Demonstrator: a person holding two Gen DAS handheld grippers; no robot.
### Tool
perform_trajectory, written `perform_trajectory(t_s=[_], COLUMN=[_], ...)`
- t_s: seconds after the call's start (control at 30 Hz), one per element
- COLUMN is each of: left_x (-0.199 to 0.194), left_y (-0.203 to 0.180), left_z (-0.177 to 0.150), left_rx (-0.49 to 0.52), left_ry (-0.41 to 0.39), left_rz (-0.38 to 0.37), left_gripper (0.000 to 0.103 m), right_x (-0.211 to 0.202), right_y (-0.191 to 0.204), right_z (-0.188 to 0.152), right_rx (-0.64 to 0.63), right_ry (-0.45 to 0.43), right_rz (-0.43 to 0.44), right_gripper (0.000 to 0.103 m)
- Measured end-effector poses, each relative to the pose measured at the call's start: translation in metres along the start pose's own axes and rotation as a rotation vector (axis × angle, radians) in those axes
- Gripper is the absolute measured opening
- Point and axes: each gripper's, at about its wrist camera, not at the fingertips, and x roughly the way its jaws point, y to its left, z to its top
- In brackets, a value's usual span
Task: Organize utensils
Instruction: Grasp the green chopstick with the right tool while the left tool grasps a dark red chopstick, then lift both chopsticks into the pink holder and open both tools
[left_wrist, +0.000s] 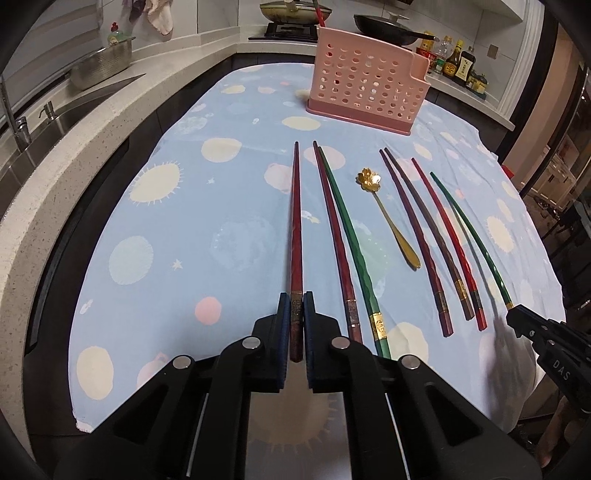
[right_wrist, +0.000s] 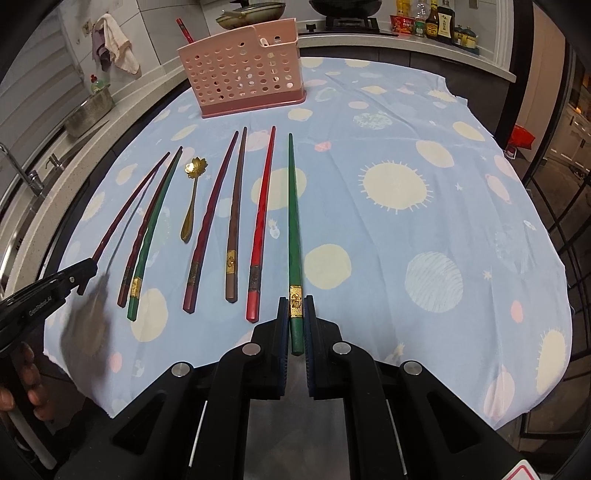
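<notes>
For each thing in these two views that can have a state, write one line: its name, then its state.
Left gripper: shut on the dark red chopstick.
Right gripper: shut on the green chopstick.
Gold spoon: lying flat on the cloth.
Pink holder: upright, one red chopstick inside.

It was a home kitchen. A pale stone worktop (left_wrist: 155, 96) ran along the walls, with a steel sink (left_wrist: 55, 122) and a tap (left_wrist: 14, 122) on one side. A gas stove (left_wrist: 284, 31) carried a pan (left_wrist: 388, 24), and sauce bottles (left_wrist: 456, 62) stood near it. A cloth (right_wrist: 114, 44) hung on the tiled wall.
</notes>
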Motion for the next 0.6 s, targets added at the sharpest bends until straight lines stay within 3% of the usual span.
perform_trajectory(t_s=[0.33, 0.6], left_x=[-0.044, -0.082], left_y=[0.006, 0.012], left_z=[0.030, 0.078], left_rx=[-0.021, -0.039], left_ry=[-0.118, -0.245], left_rz=[-0.024, -0.051], left_gripper=[0.007, 0.007], right_x=[-0.049, -0.085], right_y=[-0.006, -0.008], right_z=[0.032, 0.077], right_rx=[0.040, 0.044], right_ry=[-0.151, -0.280], right_rz=[0.034, 0.055], right_gripper=[0.007, 0.007])
